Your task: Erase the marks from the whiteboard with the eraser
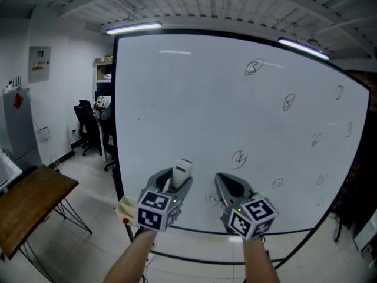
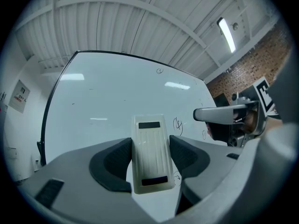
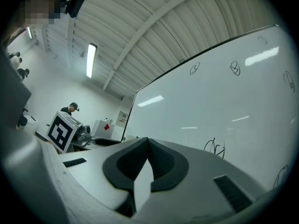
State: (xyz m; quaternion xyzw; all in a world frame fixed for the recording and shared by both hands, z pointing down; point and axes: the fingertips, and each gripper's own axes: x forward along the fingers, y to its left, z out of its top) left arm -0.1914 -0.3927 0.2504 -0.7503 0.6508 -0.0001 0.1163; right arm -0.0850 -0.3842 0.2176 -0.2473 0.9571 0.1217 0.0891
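Left tongs (image 1: 178,180): closed on the eraser (image 1: 182,170) – both pads press its long sides and it stands out past the tips.
Right tongs (image 3: 148,143): drawn together, tips meeting, nothing between them; in the head view they hang just beside the left pair, at its 3 o'clock.
Eraser, long axis: in line with the jaws, pointing at 12 o'clock in the head view, towards the whiteboard (image 1: 177,99). The ribbed plastic back faces the left gripper view, so the wiping face is probably on the far side.
Eraser to board: low on the board, left of centre. Whether the tip touches the surface I cannot tell; the left gripper view suggests it is still short of it.
Marks, direction from the eraser: all lie to the right.
- A faint scribble (image 1: 211,198) sits at about 4 o'clock, nearest.
- A circled mark (image 1: 239,157) is at 2 to 3 o'clock.
- The rest climb towards 1 and 2 o'clock, up to the top circle (image 1: 254,67) and the far right edge.
Nearer hand: the right tongs sit closer to the marks but carry nothing.
Coming move, as I judge it: the left hand must carry the eraser rightward across the front of the right tongs – and turn the wiping face flat onto the board.
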